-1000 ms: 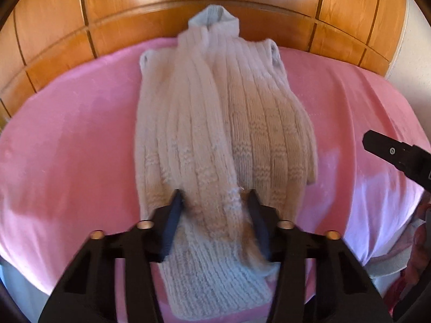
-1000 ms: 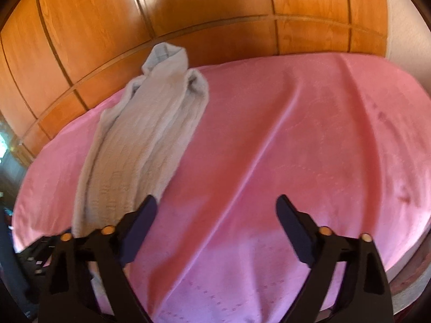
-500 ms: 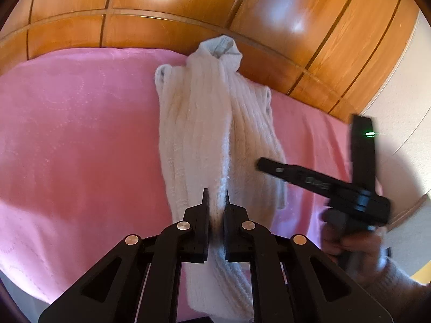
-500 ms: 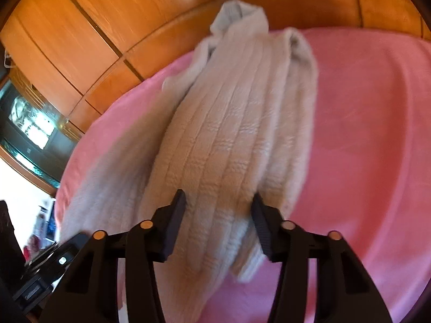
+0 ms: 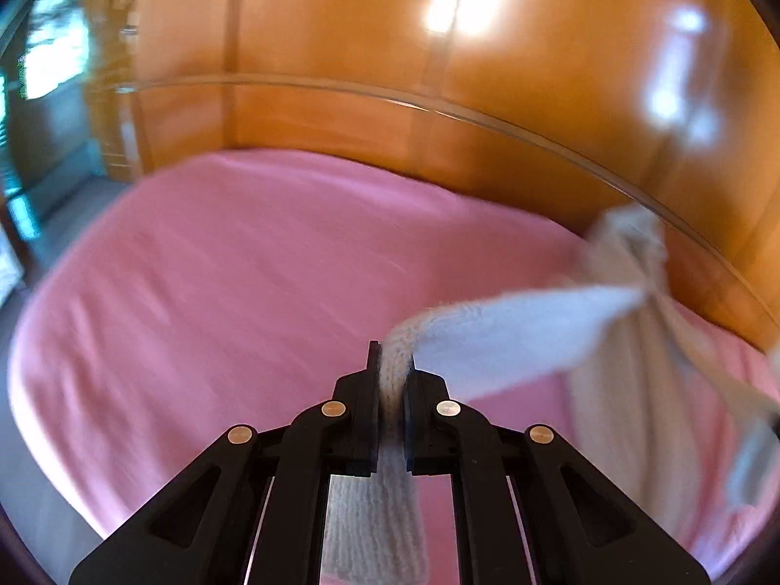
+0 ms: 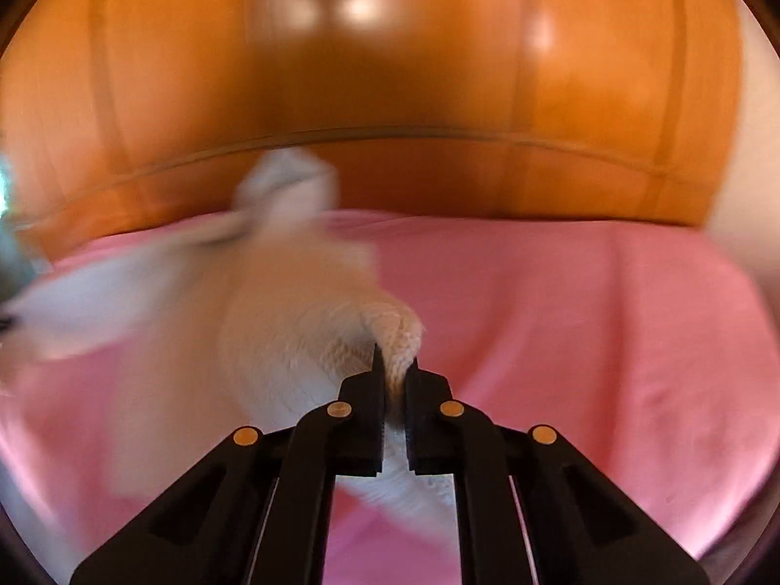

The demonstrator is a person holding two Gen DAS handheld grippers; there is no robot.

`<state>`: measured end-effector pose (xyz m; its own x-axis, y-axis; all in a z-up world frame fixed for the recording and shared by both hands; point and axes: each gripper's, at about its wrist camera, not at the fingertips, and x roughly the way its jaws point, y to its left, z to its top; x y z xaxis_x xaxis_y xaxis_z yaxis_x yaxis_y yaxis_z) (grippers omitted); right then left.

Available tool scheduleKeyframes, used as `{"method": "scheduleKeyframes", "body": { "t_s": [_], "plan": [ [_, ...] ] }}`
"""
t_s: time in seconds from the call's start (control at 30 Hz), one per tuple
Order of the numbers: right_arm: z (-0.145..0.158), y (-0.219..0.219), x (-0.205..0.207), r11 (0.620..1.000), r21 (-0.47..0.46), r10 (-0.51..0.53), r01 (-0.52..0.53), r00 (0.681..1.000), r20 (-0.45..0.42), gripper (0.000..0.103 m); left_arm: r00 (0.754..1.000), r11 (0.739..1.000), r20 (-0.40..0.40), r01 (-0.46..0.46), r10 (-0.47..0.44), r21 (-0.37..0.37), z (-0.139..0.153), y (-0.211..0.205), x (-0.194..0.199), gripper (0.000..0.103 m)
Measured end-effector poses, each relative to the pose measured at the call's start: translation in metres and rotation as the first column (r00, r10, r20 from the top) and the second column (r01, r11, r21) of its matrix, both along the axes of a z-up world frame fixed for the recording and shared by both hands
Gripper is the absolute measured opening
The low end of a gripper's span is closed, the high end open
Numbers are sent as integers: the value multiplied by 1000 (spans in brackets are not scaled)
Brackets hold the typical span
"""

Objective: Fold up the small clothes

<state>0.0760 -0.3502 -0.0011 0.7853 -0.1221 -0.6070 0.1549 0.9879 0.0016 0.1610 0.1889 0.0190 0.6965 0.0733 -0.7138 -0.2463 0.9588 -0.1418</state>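
My left gripper (image 5: 391, 365) is already clamped on the near hem of the knitted sweater (image 5: 609, 341), and my right gripper (image 6: 394, 373) has just closed on its other near corner. Both corners are now lifted off the pink bedspread (image 5: 234, 268), its collar end far by the wooden headboard (image 5: 341, 48), so I judge the fold toward the collar can start.

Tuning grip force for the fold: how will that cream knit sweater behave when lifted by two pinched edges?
Likely floppy: the sweater sags and stretches between the left gripper and the rest of the cloth. Probably grippy, since the ribbed knit bunches between the right gripper pads. Seems light: it lifts off the pink bedspread from small pinches.
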Motion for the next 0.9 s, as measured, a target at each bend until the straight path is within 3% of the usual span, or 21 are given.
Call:
{"method": "scheduleKeyframes", "body": {
  "t_s": [0.1, 0.17, 0.2, 0.23, 0.27, 0.3, 0.33, 0.4, 0.47, 0.53, 0.6, 0.67, 0.77, 0.83, 0.9],
  "plan": [
    [-11, -63, 31, 985, -52, -170, 167, 984, -58, 5, 991, 989, -20, -127, 129, 78, 3, 22, 43, 6],
    [-18, -83, 43, 972, -81, -229, 223, 970, -84, 5, 986, 982, -29, -163, 166, 97, 3, 25, 62, 6],
    [-23, -93, 53, 964, -96, -256, 247, 962, -100, 7, 983, 978, -31, -178, 183, 113, 3, 25, 65, 12],
    [-27, -98, 60, 963, -95, -261, 251, 959, -110, 9, 979, 972, -32, -194, 200, 134, 4, 21, 71, 28],
    [-29, -100, 64, 960, -94, -272, 263, 957, -104, 22, 977, 967, -26, -204, 211, 151, 4, 16, 72, 42],
    [-28, -103, 63, 957, -90, -285, 277, 954, -93, 52, 974, 962, -9, -220, 224, 165, 5, 12, 69, 67],
    [-26, -100, 62, 955, -80, -290, 284, 954, -75, 61, 973, 958, 18, -231, 231, 168, 6, 6, 62, 73],
    [-24, -85, 53, 968, -43, -249, 247, 968, -40, 63, 985, 976, 16, -174, 174, 129, 1, -6, 48, 73],
    [-29, -62, 46, 989, 57, -132, 135, 989, -65, 63, 997, 995, -24, -75, 76, 59, -14, -29, 36, 72],
    [-45, -27, 34, 978, 210, 29, -7, 994, -102, 61, 996, 998, -76, 51, -55, -46, -36, -60, 24, 59],
    [-68, 3, 22, 917, 383, 170, -108, 977, -129, 56, 975, 968, -129, 156, -184, -199, -64, -88, 14, 55],
    [-96, 34, 12, 816, 555, 285, -159, 947, -148, 52, 955, 926, -150, 197, -256, -323, -84, -112, 1, 54],
    [-124, 68, 6, 698, 697, 364, -165, 920, -147, 51, 927, 849, -135, 253, -350, -464, -104, -146, -12, 51],
    [-136, 75, 5, 649, 747, 374, -145, 916, -147, 49, 917, 805, -125, 260, -379, -534, -114, -159, -15, 51],
    [-144, 82, 8, 611, 781, 378, -130, 915, -143, 34, 911, 781, -133, 251, -390, -573, -123, -173, -11, 51]
  ]
}}
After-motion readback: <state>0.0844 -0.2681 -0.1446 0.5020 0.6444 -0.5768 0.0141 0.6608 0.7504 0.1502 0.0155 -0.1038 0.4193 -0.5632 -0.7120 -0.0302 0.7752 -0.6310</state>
